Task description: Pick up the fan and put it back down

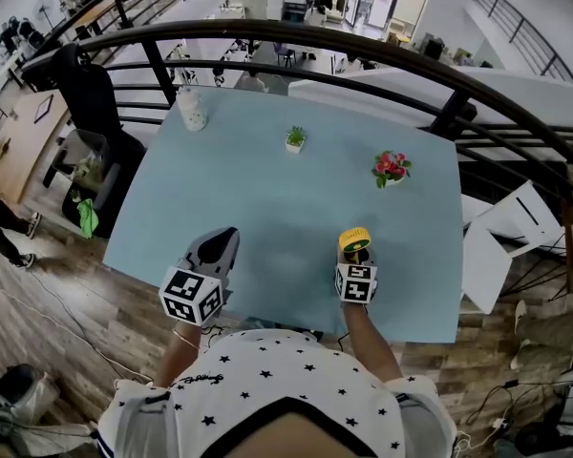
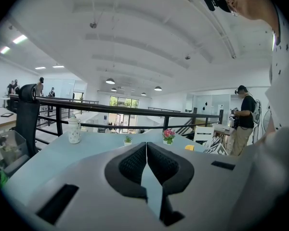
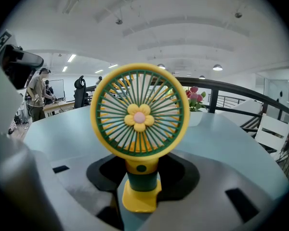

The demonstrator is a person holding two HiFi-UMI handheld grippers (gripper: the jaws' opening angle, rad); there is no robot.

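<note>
The fan (image 1: 354, 240) is small and yellow, with a green grille, a flower at its hub and a green-and-yellow handle. It stands upright near the front edge of the pale blue table (image 1: 267, 194). My right gripper (image 1: 356, 258) is shut on the handle. In the right gripper view the fan (image 3: 139, 124) fills the middle, and the dark pads of my right gripper (image 3: 142, 173) hug its stem from both sides. Whether its base touches the tabletop is not clear. My left gripper (image 1: 224, 241) hovers to the left, over the table's front edge. The left gripper (image 2: 146, 150) is shut, with nothing between its pads.
A white patterned jar (image 1: 192, 109) stands at the far left of the table. A small potted plant (image 1: 295, 139) is at the far middle and a pot of pink flowers (image 1: 391, 167) at the far right. A black railing (image 1: 363, 51) curves behind; a white chair (image 1: 492, 256) stands to the right.
</note>
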